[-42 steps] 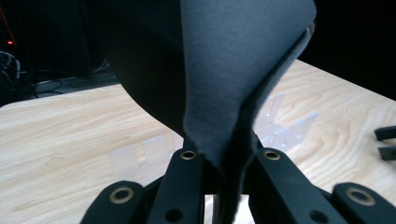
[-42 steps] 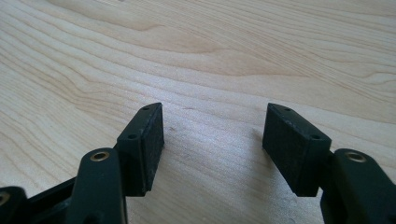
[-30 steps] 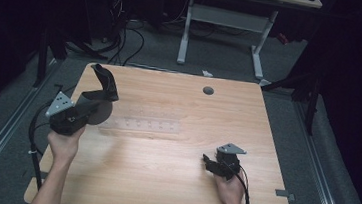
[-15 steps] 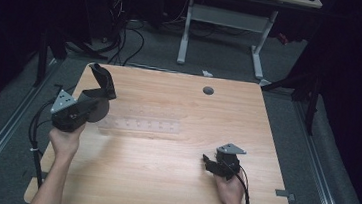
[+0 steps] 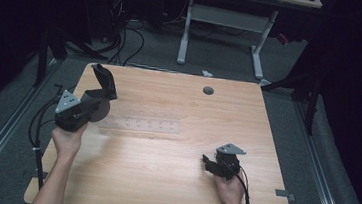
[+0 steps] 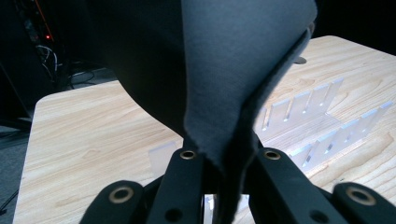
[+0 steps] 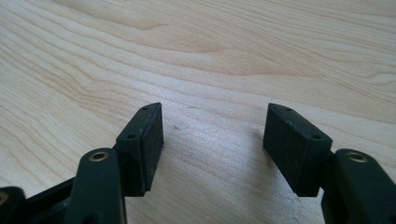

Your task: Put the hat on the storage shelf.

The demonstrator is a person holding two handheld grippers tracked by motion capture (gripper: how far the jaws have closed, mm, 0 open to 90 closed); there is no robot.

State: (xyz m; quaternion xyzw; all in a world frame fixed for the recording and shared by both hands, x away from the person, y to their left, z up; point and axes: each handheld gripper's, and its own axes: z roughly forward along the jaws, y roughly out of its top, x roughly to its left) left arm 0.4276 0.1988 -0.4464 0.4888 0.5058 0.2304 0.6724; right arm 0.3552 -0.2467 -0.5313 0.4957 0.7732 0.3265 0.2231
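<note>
**poster1:** Two grippers on this one. The left gripper (image 5: 100, 93) is up over the left part of the wooden table (image 5: 170, 191), and its jaws are clamped on a dark grey piece of fabric (image 6: 219, 70). In the left gripper view the cloth is pinched right between the two jaws and fans upward, blocking most of the frame. From the high view it looks like a dark flap (image 5: 104, 78) sticking up past the gripper toward the table's far-left corner.

**poster2:** Is the fabric touching the table at all?

**poster1:** Can't really tell. It seems held up off the wood, but the high view is too dim to be sure. Just beside the left gripper, toward the middle of the table, lies a clear plastic rack (image 5: 141, 125) with a row of slots. In the left gripper view that same rack (image 6: 322, 121) sits right behind the cloth, flat on the wood.

**poster2:** And the right one?

**poster1:** The right gripper (image 5: 209, 163) is down near the front right of the table, well apart from the rack and the cloth. The right gripper view shows its jaws spread wide with bare wood grain between the pads (image 7: 148, 140), holding nothing. A hand (image 5: 229, 191) grips it from below, cable trailing off the table edge. A small round hole (image 5: 208, 90) sits near the table's far edge.
</note>
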